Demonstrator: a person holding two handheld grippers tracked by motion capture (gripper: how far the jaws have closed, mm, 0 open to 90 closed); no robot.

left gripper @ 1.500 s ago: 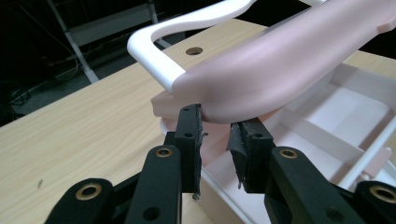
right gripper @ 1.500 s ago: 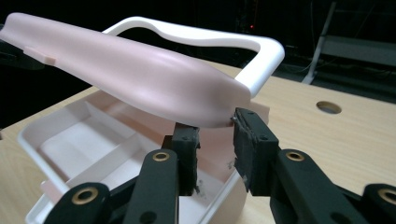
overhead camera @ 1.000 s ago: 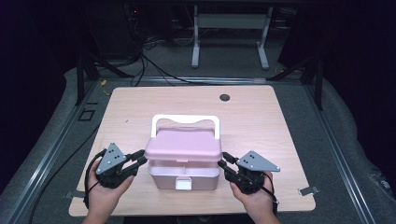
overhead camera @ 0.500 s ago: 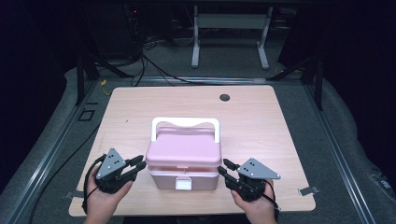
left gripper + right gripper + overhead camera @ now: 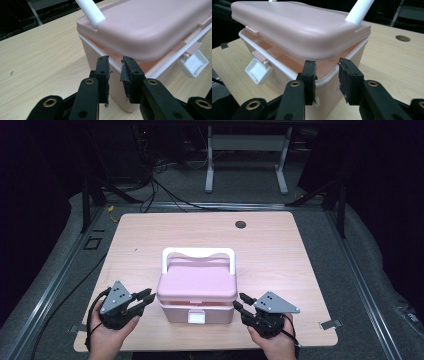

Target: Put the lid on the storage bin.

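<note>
Both sets of jaws sit a little apart, holding nothing: left gripper [image 5: 144, 299] just off the pink box's [image 5: 197, 287] left end, right gripper [image 5: 239, 303] off its right end. Box sits near the table's [image 5: 280, 245] near edge, lid ajar, white latch [image 5: 196, 318] hanging loose. No readable writing anywhere.

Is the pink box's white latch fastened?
No: the latch hangs open and the lid sits raised off the box rim.

Black tongs [image 5: 141, 299], brass-ringed screws, grey triangular plates, black cables.
</note>
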